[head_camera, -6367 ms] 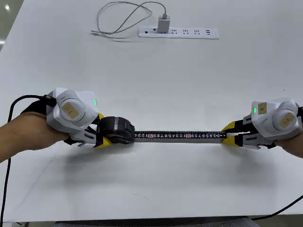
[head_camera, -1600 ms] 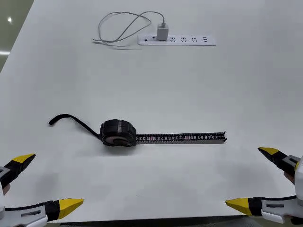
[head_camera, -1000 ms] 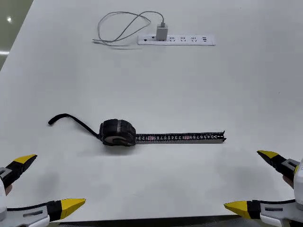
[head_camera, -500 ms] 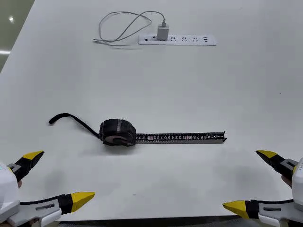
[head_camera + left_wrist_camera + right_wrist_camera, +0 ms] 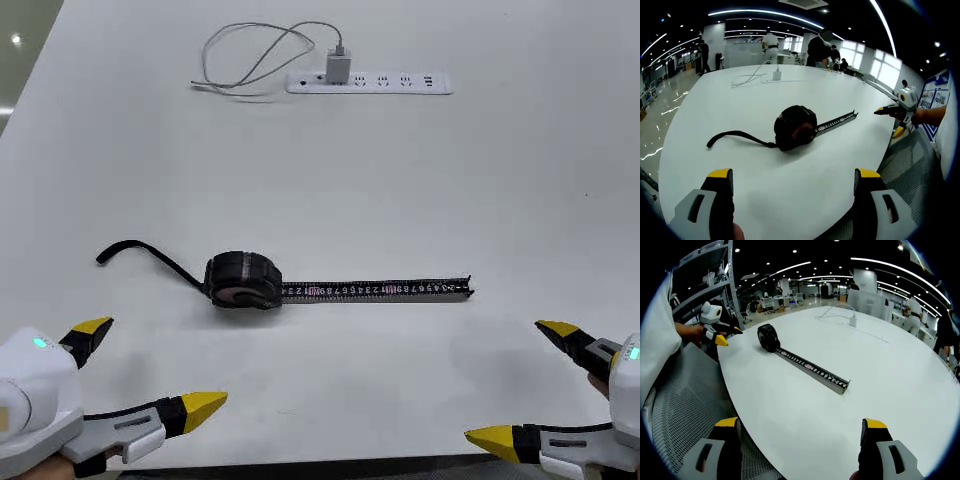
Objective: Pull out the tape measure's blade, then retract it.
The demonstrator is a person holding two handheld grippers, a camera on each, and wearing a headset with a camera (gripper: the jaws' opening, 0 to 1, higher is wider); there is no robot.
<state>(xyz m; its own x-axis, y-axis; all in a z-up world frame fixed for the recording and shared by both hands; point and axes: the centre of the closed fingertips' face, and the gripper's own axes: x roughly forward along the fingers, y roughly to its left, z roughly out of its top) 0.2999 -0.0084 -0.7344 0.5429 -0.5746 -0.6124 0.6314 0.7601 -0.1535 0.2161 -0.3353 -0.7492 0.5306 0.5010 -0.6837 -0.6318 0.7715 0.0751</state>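
Both jaw pairs gape empty; the round black tape measure case (image 5: 241, 281) lies nearer your left gripper (image 5: 152, 364), its numbered blade (image 5: 375, 291) running right.

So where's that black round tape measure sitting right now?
In the head view the black round tape measure lies on the white table, left of centre, its marked blade pulled out rightward, ahead of the open left gripper.
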